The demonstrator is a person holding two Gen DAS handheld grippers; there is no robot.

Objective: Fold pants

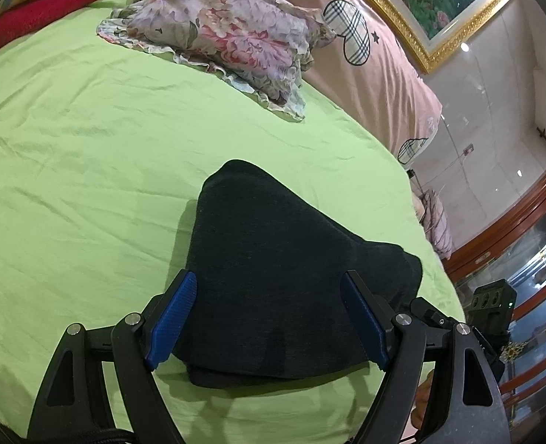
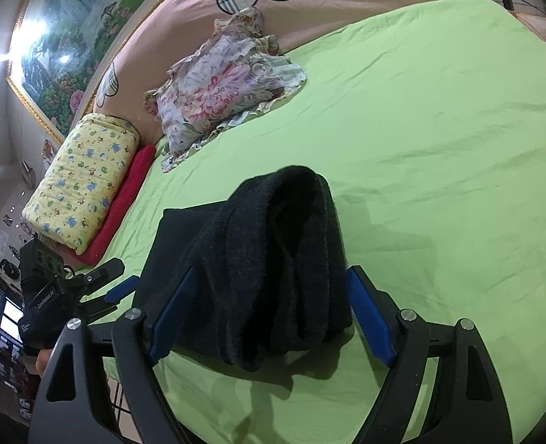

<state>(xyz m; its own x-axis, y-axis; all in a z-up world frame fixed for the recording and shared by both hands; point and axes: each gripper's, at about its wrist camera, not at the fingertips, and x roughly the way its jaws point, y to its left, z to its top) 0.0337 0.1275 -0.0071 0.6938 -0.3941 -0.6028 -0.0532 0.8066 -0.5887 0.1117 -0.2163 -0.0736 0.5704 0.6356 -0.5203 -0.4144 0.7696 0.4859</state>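
Dark folded pants (image 1: 273, 259) lie on the green bedsheet (image 1: 69, 148) near its front edge. My left gripper (image 1: 269, 277) is open, and its blue pads (image 1: 173, 318) straddle the near end of the pants without pressing on the cloth. In the right wrist view the pants (image 2: 273, 259) bunch up into a hump at their far end. My right gripper (image 2: 273, 272) is open around that bunched end, and the cloth hides part of its left fingertip. Both grippers face the pants from opposite sides.
A floral pillow (image 1: 217, 26) lies at the back of the bed against a pink quilt (image 1: 376, 74) with plaid hearts. A yellow patterned roll (image 2: 84, 181) and a red cloth (image 2: 125, 203) lie at one side. A wooden cabinet (image 1: 524, 251) stands beyond the bed edge.
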